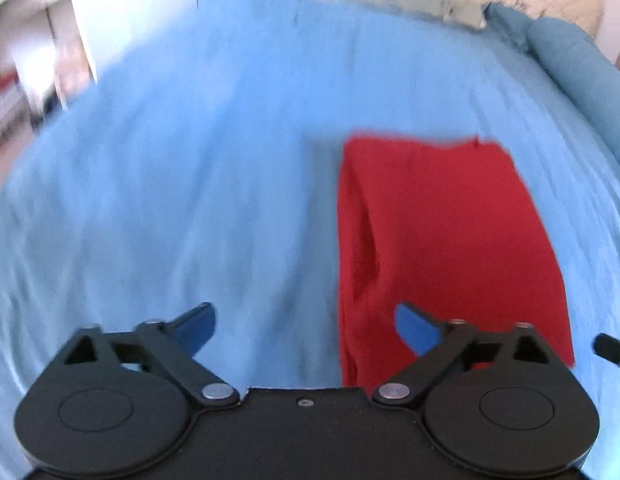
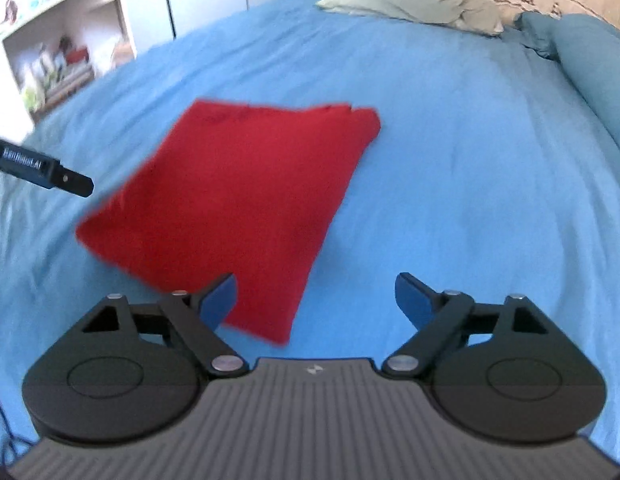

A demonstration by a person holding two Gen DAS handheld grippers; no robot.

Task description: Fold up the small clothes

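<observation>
Both tongs [image 1: 305, 326] [image 2: 316, 300] agape, empty; folded red garment [image 2: 237, 200] on bed [image 2: 450, 160].

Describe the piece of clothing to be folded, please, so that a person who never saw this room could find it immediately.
A bed with a light blue sheet fills the room, with a pale green pillow at its far end. Near the middle of the sheet lies the red garment, already folded into a flat rectangle. It is the only red thing on the bed, and nothing else lies near it.
</observation>
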